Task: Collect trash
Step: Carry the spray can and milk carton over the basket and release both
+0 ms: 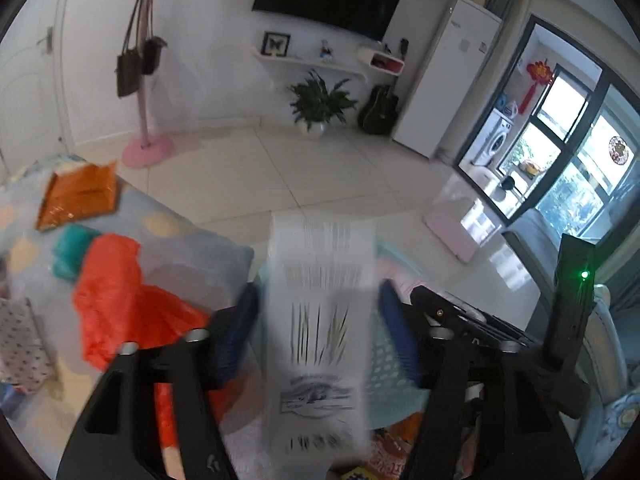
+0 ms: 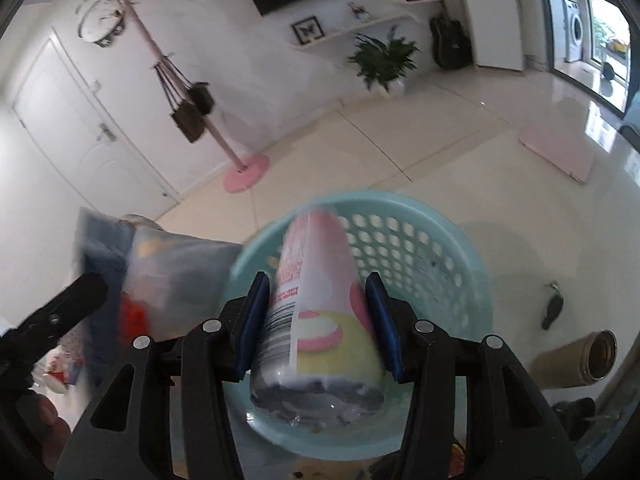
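Note:
In the left wrist view my left gripper (image 1: 318, 316) stands over a pale blue perforated basket (image 1: 390, 364). A long white printed paper wrapper (image 1: 320, 320) hangs between its blue pads, which stand wide apart and do not touch it. In the right wrist view my right gripper (image 2: 318, 316) is shut on a plastic bottle (image 2: 316, 320) with a pink, white and yellow label, held just above the basket (image 2: 432, 248). My right gripper (image 1: 520, 340) also shows at the right of the left wrist view.
On the patterned cloth to the left lie a red plastic bag (image 1: 120, 292), a teal item (image 1: 72, 252) and an orange foil bag (image 1: 80, 196). On the floor are a brown tube (image 2: 576, 360) and a dark item (image 2: 552, 308). A pink coat stand (image 2: 244, 172) is further back.

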